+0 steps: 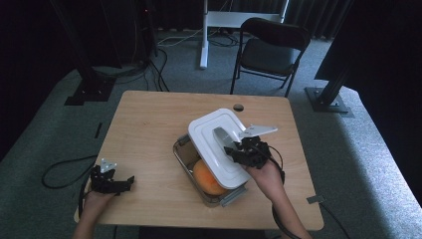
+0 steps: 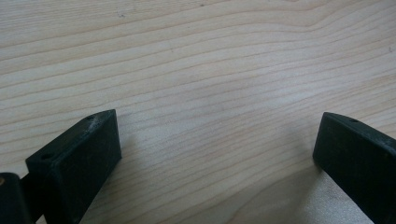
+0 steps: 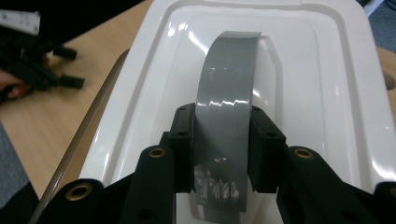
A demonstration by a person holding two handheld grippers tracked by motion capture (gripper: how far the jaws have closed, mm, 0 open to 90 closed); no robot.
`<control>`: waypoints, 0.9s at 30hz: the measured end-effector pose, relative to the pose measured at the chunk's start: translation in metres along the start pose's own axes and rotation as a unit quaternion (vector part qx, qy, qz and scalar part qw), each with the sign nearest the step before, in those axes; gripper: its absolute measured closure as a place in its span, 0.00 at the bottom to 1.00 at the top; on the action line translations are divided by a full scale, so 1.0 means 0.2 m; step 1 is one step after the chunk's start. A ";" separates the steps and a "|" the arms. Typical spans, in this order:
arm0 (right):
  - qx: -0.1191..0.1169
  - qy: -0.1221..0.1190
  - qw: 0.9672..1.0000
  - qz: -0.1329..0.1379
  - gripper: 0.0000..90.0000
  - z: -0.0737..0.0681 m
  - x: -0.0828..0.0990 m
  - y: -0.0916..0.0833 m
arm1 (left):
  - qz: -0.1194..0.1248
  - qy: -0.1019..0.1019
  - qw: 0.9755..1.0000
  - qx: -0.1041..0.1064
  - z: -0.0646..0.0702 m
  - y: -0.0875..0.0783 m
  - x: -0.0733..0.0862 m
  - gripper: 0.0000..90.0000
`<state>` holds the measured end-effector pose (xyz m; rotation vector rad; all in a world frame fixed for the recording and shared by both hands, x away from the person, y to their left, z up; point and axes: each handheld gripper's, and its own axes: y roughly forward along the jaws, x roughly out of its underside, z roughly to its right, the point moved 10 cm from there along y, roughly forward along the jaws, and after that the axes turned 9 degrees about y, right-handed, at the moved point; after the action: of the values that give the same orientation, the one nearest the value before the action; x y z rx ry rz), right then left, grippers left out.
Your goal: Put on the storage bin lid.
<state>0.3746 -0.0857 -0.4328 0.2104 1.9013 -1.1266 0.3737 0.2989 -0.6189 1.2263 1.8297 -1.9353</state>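
Left gripper point(image 1: 127, 180) rests at the table's point(image 1: 149, 124) near-left corner, jaws wide, empty, idle, forearm entering from the near edge. Right gripper point(image 3: 222, 140) clamps the grey tape handle point(image 3: 226, 93) on the white lid point(image 1: 219, 144), which sits skewed over the glass container point(image 1: 199, 169) mid-table, probably for lifting; an orange fruit point(image 1: 208, 179) shows inside.

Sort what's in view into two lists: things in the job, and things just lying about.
In the job:
white lid, by its grey tape handle
glass container
orange fruit
right gripper

Lying about:
left gripper, idle on table
folding chair
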 end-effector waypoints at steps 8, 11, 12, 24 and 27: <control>-0.029 -0.010 0.999 -0.022 0.75 -0.12 0.05 0.08 | 0.000 0.000 1.000 0.000 0.00 0.00 0.00 0.01; -0.035 -0.012 0.999 -0.032 0.75 -0.15 0.07 0.11 | 0.000 0.000 1.000 0.000 0.00 0.00 0.00 0.01; -0.033 -0.014 0.999 -0.034 0.75 -0.16 0.08 0.12 | 0.000 0.000 1.000 0.000 0.00 0.00 0.00 0.01; -0.040 -0.014 0.998 -0.046 0.75 -0.18 0.11 0.16 | 0.000 0.000 1.000 0.000 0.00 0.00 0.00 0.01; -0.042 -0.008 0.998 -0.048 0.75 -0.18 0.12 0.17 | 0.000 0.000 1.000 0.000 0.00 0.00 0.00 0.01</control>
<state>0.3570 -0.0450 -0.4649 0.0639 1.9570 -1.1045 0.3737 0.2990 -0.6189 1.2269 1.8302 -1.9354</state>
